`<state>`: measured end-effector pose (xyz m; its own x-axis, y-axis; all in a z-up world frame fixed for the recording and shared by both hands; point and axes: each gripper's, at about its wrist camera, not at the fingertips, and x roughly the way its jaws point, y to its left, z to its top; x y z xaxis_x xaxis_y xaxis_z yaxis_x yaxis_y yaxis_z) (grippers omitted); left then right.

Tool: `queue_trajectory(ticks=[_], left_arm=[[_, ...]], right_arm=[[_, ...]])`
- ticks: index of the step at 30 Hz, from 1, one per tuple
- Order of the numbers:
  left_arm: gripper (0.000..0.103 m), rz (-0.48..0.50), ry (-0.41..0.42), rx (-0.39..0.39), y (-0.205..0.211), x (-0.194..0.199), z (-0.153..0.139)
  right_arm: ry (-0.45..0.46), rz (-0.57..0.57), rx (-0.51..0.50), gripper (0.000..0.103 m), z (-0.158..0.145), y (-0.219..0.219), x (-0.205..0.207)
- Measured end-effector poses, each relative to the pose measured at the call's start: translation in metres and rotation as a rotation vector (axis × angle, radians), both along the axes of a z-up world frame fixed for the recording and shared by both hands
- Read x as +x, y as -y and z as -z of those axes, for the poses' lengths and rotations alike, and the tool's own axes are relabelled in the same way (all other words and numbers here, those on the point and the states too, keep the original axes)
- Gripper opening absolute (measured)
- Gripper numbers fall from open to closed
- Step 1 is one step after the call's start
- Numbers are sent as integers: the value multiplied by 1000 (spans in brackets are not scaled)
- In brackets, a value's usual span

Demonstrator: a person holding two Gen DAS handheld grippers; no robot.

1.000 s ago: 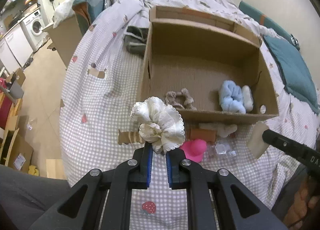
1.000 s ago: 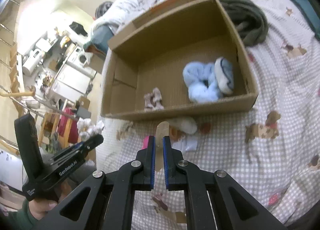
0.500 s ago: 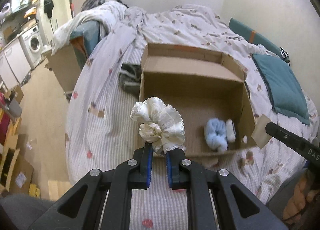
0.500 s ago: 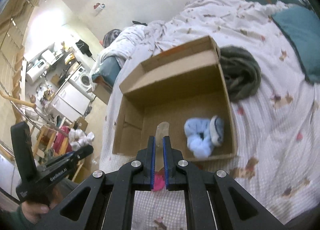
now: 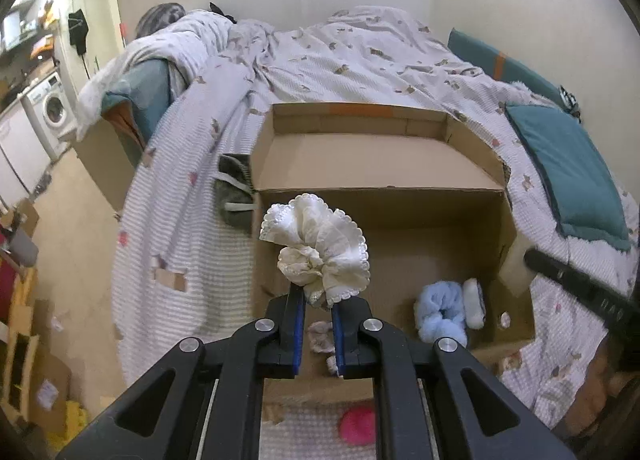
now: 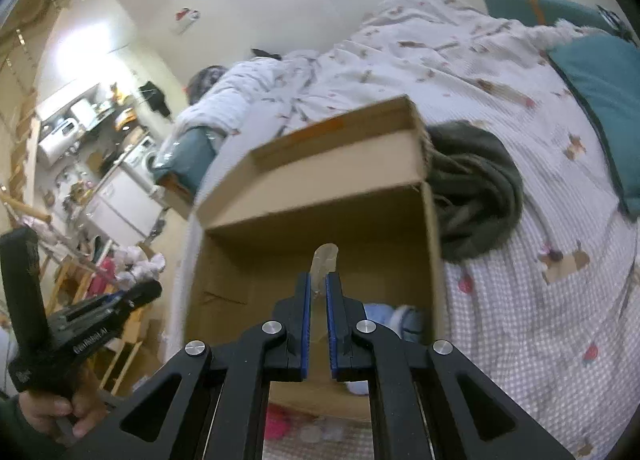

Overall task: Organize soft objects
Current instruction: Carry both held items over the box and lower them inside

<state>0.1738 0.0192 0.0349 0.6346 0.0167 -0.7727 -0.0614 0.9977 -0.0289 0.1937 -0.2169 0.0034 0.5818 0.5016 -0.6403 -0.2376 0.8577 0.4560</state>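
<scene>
Bed [image 5: 360, 60] carries cardboard box [image 5: 376, 164], teal pillow [image 5: 568, 168].

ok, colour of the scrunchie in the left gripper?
Cream white with lace-scalloped edges; the scrunchie shows best in the left wrist view, pinched in the left gripper.

A lived-in home: bedroom opening onto a small kitchen and laundry corner

A bed [image 5: 360, 60] with a rumpled patterned duvet and teal pillow [image 5: 568, 176] fills the room; a washing machine [image 5: 50, 112] and white cabinets [image 5: 20, 156] stand along the far left wall, with cluttered shelves [image 6: 80, 120] of appliances nearby.
</scene>
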Motion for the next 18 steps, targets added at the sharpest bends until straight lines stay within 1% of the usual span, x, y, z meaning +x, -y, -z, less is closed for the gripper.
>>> queue_trajectory(ticks=[2, 3, 6, 7, 11, 16, 18], left_arm=[[11, 10, 11, -7, 4, 2, 9], [11, 13, 4, -9, 6, 3, 14], [11, 14, -37, -53, 8, 8, 26], [11, 19, -43, -56, 9, 8, 29], [11, 43, -63, -26, 16, 9, 40], [11, 48, -112, -66, 15, 12, 51], [11, 48, -116, -83, 15, 12, 50]], right_arm=[[-41, 21, 8, 9, 11, 4, 1], [-51, 23, 12, 9, 13, 6, 2], [-48, 25, -21, 9, 17, 6, 4], [-50, 27, -30, 9, 18, 6, 5], [-73, 22, -54, 9, 28, -1, 11], [-67, -13, -71, 9, 28, -14, 14], [-67, -27, -80, 9, 30, -17, 14]])
